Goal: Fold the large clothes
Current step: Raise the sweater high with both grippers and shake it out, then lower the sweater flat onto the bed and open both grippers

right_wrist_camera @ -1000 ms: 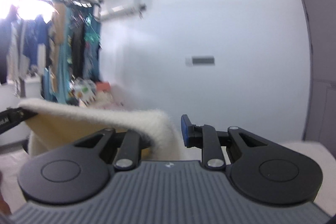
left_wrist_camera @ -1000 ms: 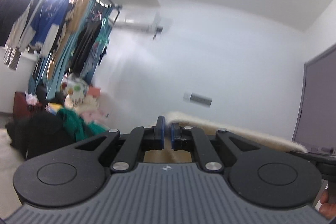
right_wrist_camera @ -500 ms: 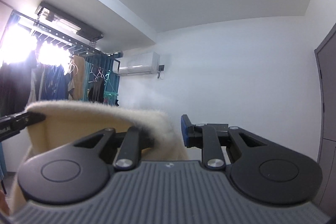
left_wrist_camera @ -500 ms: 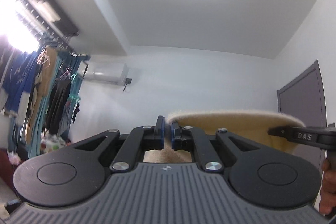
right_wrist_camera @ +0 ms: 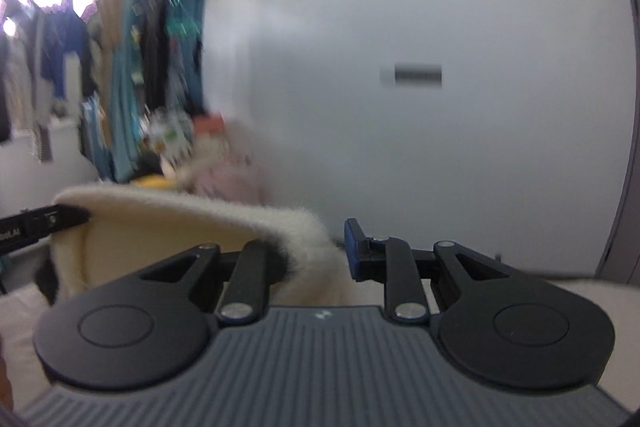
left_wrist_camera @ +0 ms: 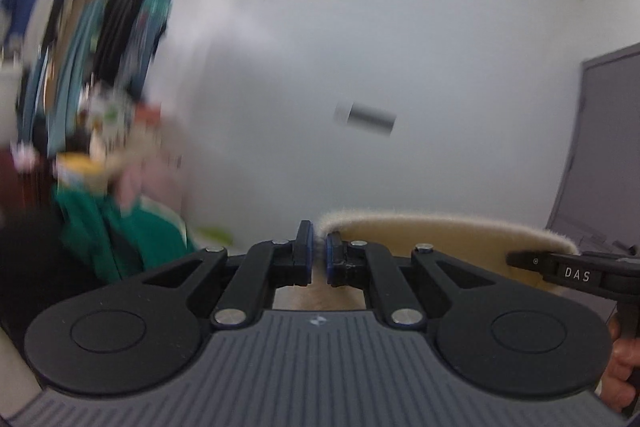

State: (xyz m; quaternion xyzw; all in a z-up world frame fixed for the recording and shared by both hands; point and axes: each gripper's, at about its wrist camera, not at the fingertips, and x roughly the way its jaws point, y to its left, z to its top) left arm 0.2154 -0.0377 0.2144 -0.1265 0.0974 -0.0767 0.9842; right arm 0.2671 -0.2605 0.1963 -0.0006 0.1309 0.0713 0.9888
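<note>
A cream fleece garment (left_wrist_camera: 444, 233) with a fuzzy top edge hangs stretched between both grippers. My left gripper (left_wrist_camera: 318, 253) is shut on one end of that edge, blue pads pinching the fabric. In the left wrist view the right gripper's black finger (left_wrist_camera: 560, 269) holds the far end, with a person's hand (left_wrist_camera: 618, 375) below it. My right gripper (right_wrist_camera: 332, 247) is shut on the thick fleece garment (right_wrist_camera: 192, 227); the cloth covers its left pad. The left gripper's finger (right_wrist_camera: 40, 225) shows at the far left of the right wrist view.
A rack of hanging clothes (right_wrist_camera: 132, 67) fills the left background, with a heap of clothes (left_wrist_camera: 108, 227) below it. A white wall with a small vent (right_wrist_camera: 416, 77) faces me. A grey door (left_wrist_camera: 600, 155) stands at the right, and a pale surface (right_wrist_camera: 568, 291) lies low.
Both views tipped up toward the ceiling half a second ago and have swung back down to the wall and clothes rack. The fleece edge stays gripped between both grippers throughout.
</note>
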